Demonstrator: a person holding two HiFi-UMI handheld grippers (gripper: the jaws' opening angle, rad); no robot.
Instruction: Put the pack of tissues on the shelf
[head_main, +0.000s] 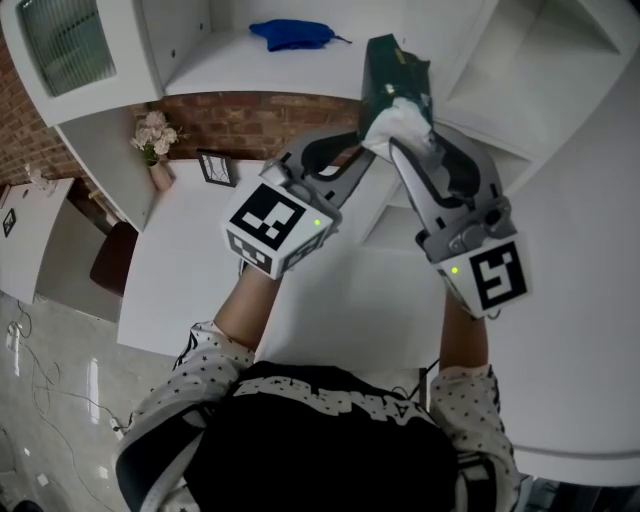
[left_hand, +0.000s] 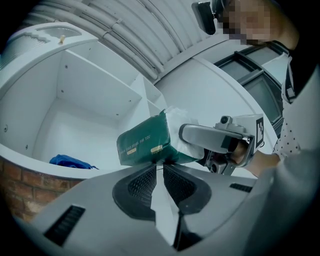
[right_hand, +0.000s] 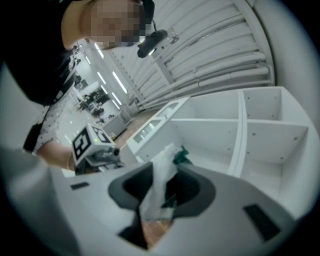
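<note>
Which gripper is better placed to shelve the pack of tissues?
Probably right: right gripper clamps the pack of tissues by its white end, nearer the shelf; left gripper pinches only its lower edge.

Reaching up and forward with both arms, left tool (left_hand: 159, 166) and right tool (right_hand: 164, 172) each pinching the pack of tissues (left_hand: 145, 142).

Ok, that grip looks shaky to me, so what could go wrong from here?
The right gripper pinches only the loose white end of the pack; it could tear or slip free.
The left gripper has just the pack's lower edge, so the pack may tip and drop short of the shelf.
The blue cloth lies on the shelf; the pack might land on it.
</note>
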